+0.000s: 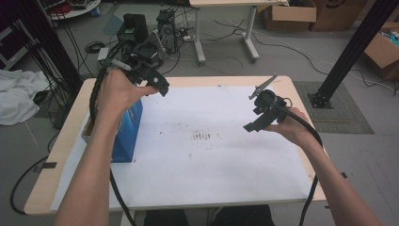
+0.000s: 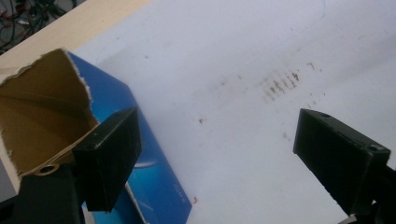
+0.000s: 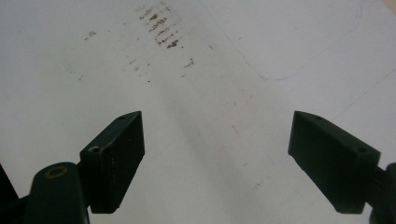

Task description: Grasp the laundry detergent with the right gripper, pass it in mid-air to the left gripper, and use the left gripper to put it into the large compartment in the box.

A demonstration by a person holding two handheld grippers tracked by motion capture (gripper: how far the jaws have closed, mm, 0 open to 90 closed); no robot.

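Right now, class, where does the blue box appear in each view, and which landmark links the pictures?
High view: blue box at table's left edge, under the left forearm.
Left gripper view: lower left, torn top open, behind the left jaw.
Right gripper view: not there.
Shared landmark: dark smudge marks.

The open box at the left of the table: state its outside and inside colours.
The box is blue outside, brown cardboard inside; the left gripper view shows it best.

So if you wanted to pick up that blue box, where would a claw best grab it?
Probably by the torn top rim of the blue box. It stands upright at the table's left edge with its top ripped open, so the left claw, open and already just above it, could come down and pinch one thin cardboard wall.
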